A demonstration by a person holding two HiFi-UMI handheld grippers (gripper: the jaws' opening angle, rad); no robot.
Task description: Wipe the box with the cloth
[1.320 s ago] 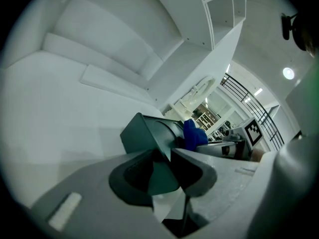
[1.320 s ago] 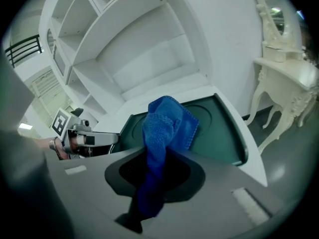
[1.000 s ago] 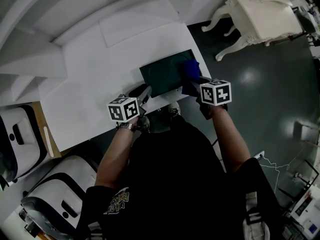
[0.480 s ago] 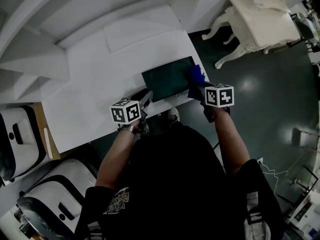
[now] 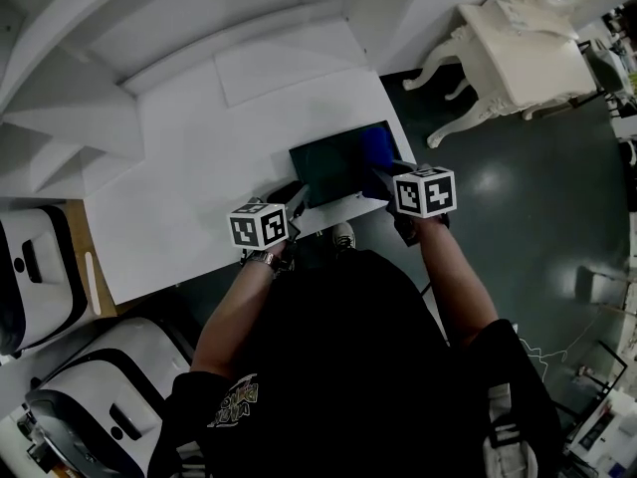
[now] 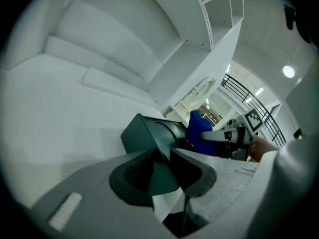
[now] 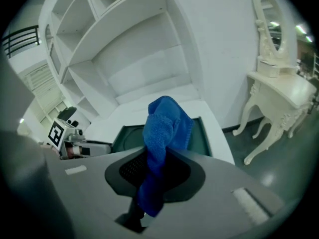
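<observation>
White table (image 5: pixel 189 187) holds box (image 5: pixel 333 164), partly hidden behind clamped cloth (image 5: pixel 376 147).

Arms reach forward, left gripper (image 6: pixel 165 157) and right gripper (image 7: pixel 158 159) fingers clamped.

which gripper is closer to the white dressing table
Right. The right gripper holds the cloth over the end of the box nearest the dressing table; the left gripper grips the opposite corner, farther off.

Home-like showroom; white shelves (image 7: pixel 139 39); ornate dressing table (image 5: pixel 528 40).
</observation>
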